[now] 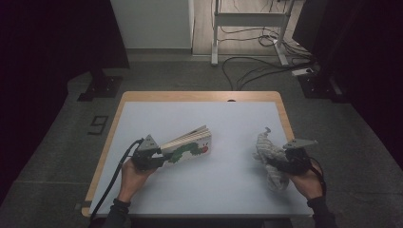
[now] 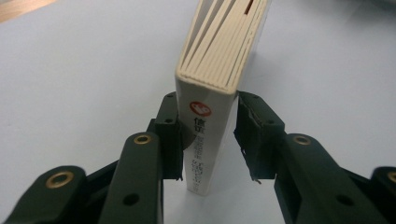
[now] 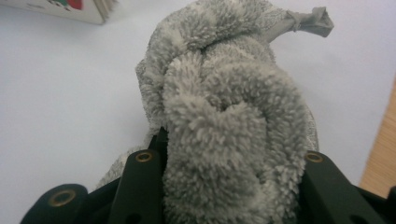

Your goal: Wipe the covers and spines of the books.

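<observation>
A thick board book (image 1: 187,145) with a green caterpillar on its cover stands on edge on the white table top (image 1: 223,118), pages fanned slightly. My left gripper (image 1: 164,158) is shut on its spine end. In the left gripper view the black jaws clamp the white spine (image 2: 208,135) from both sides. A grey fluffy towel (image 1: 266,152), bunched and twisted, hangs at the right. My right gripper (image 1: 272,164) is shut on it. The towel (image 3: 224,93) bulges up between the jaws in the right gripper view, hiding the pads. A corner of the book (image 3: 70,9) shows top left there.
The white surface sits on a wooden table whose edge (image 1: 199,96) shows at the back and sides. Beyond the table stand a white frame (image 1: 247,28) and floor cables (image 1: 256,66). A black stand base (image 1: 100,88) sits at the far left.
</observation>
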### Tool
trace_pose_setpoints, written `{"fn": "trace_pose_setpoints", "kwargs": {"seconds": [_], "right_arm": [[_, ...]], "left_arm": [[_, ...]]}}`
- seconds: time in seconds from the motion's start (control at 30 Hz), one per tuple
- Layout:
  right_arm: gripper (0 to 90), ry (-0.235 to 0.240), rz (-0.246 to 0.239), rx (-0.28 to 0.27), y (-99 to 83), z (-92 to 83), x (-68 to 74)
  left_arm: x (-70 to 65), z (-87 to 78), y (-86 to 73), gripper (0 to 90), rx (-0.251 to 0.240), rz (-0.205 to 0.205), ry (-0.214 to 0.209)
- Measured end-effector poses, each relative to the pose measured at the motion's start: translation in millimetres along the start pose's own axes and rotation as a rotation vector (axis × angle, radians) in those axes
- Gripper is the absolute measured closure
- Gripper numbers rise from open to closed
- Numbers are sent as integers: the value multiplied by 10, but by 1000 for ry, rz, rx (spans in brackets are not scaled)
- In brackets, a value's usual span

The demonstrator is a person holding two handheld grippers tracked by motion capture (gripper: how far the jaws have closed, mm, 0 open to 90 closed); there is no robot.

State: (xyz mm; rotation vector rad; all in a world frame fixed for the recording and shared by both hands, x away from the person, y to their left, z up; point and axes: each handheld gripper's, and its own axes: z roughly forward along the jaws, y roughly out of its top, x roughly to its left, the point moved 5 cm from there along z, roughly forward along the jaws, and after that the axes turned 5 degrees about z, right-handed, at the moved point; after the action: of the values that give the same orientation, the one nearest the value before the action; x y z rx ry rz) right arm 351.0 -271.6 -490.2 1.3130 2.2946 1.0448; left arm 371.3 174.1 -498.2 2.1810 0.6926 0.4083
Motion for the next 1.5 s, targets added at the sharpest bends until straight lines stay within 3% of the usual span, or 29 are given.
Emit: {"fn": "trace_pose_setpoints", "kwargs": {"seconds": [0.57,1.5], "right_arm": [[593,95,-100,-18,308,166,441],[593,219,-230,-5,612,583,1111]], "left_arm": [[-2,3,0,629,-1,3,3],[-3,6,-2,628,2,13,6]]}}
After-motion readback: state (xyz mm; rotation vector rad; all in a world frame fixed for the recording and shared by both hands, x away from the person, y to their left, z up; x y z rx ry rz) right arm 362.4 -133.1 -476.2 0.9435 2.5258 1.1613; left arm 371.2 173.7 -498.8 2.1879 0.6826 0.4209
